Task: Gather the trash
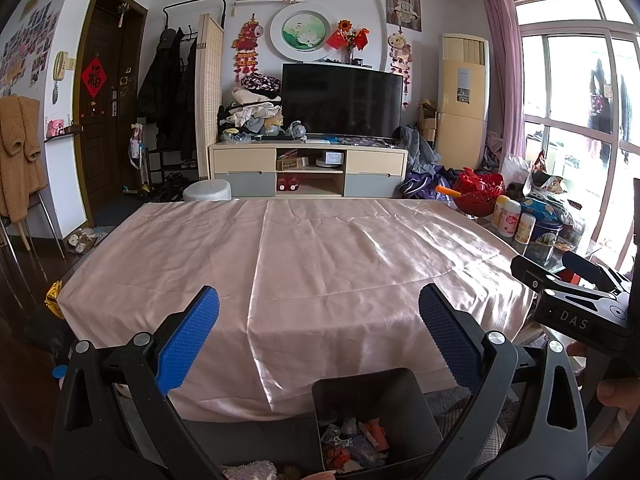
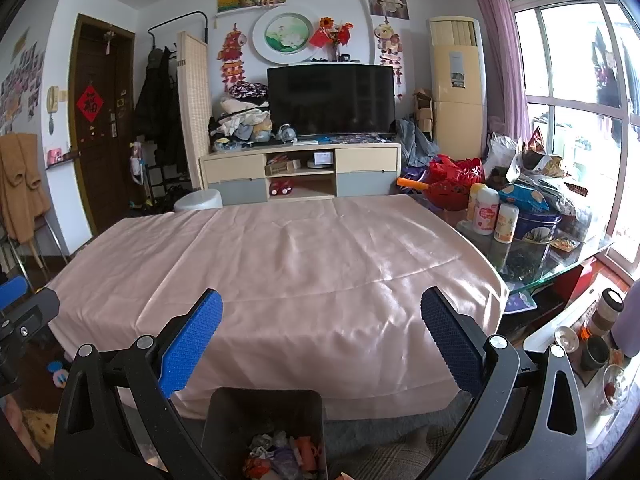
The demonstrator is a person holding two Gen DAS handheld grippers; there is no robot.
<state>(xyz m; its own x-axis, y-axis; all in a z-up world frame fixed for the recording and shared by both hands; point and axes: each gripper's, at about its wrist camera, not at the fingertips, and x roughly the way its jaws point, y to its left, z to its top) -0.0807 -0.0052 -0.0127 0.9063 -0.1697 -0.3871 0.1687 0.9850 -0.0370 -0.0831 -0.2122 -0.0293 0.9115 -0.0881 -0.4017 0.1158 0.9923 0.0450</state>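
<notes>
Floor cups in right view only

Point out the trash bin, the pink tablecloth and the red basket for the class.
Trash bin point(image 2: 224, 412): right wrist view, on its dark inner wall above the trash.
Pink tablecloth point(image 1: 320, 264): left wrist view, on its bare middle.
Red basket point(image 1: 478, 192): left wrist view, on its side.

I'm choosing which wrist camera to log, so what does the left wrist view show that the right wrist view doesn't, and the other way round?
Only the left wrist view shows the right gripper's black body, marked DAS, at its right edge, and a yellow wrapper by the table's left corner. Only the right wrist view shows the cups and glasses low on the right. Both show the pink tablecloth, the dark bin holding scraps, the television, and open jaws holding nothing.
</notes>
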